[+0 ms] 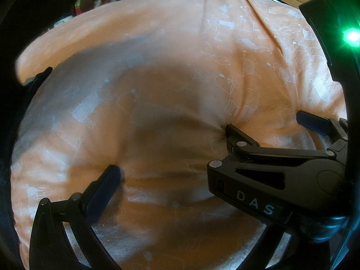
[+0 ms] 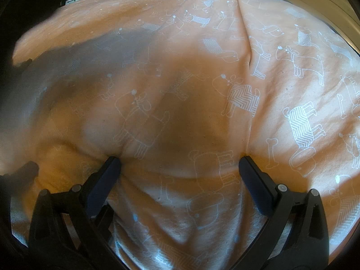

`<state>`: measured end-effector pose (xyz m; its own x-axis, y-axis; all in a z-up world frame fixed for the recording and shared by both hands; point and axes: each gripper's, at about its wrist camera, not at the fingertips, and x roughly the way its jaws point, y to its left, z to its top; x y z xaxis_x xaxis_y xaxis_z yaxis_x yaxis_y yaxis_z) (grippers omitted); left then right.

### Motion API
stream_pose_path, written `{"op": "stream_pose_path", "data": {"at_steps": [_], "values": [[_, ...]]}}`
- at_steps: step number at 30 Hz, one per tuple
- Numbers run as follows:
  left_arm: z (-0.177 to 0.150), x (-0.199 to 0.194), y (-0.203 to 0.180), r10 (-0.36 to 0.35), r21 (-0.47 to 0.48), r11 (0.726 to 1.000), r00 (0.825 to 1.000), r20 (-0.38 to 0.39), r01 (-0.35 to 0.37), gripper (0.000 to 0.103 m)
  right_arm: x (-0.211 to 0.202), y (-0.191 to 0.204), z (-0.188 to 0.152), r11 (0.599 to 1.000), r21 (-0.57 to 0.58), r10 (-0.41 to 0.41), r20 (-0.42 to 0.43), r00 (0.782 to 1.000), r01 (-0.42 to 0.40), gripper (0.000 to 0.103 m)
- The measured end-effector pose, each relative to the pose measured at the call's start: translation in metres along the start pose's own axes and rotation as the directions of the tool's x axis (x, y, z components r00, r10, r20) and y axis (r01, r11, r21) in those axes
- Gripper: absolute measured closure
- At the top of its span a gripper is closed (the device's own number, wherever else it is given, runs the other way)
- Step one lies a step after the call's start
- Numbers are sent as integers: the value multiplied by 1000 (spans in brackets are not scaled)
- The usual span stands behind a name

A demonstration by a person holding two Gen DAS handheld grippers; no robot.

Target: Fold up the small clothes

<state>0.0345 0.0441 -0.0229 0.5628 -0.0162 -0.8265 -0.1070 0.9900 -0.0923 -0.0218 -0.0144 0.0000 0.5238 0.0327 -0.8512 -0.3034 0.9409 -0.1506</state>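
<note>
**Both tongs spread wide on the peach dog-print garment, nothing pinched yet**

Starting at the left of the left wrist view: the left tongs (image 1: pixel 171 155) show only one finger (image 1: pixel 105 186) of their own at the lower left, tip pressed into the cloth. The other is hidden behind the right tongs (image 1: pixel 262 123), which cross in from the lower right, so I can't tell their spread. The peach dog-print garment (image 1: pixel 157 90) fills nearly the whole frame, puckering where the tips dig in.

Over to the right wrist view: the right tongs (image 2: pixel 180 164) stand well apart, both tips planted on the garment (image 2: pixel 180 90), a raised ridge of cloth between them. A seam (image 2: pixel 247 45) runs down the upper right.

The risks, as I judge them: close now and the tongs may gather several layers, dragging the lower cloth along. The two tools sit very near each other, so a swing could knock them together. Heavy shadow over the left half hides any edge.

Writing: "DAS" in pale letters on the right tongs' body in the left wrist view. No garment label visible.
</note>
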Motion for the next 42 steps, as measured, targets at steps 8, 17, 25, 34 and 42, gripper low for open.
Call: {"op": "stream_pose_path", "data": {"at_steps": [8,17,25,34,42], "values": [[0,0,1,-1,0,1000,1000,0,1,0,0,0,0,1000,0,1,1,1000,-1,0],[0,0,1,-2,-1,1000,1000,0,2,0,0,0,0,1000,0,0,1,1000,0,0],[0,0,1,-2,-1,1000,1000,0,2,0,1,0,0,1000,0,-2,2,1000,2,0],[0,-1,-4,1,-3,1000,1000,-4,-1,0,8,-1,5,1000,-15,14,3,1000,-14,0],[0,-2,-1,3,-2,1000,1000,6,-3,0,13,1,19,997,-70,16,-25,1000,-18,0]]}}
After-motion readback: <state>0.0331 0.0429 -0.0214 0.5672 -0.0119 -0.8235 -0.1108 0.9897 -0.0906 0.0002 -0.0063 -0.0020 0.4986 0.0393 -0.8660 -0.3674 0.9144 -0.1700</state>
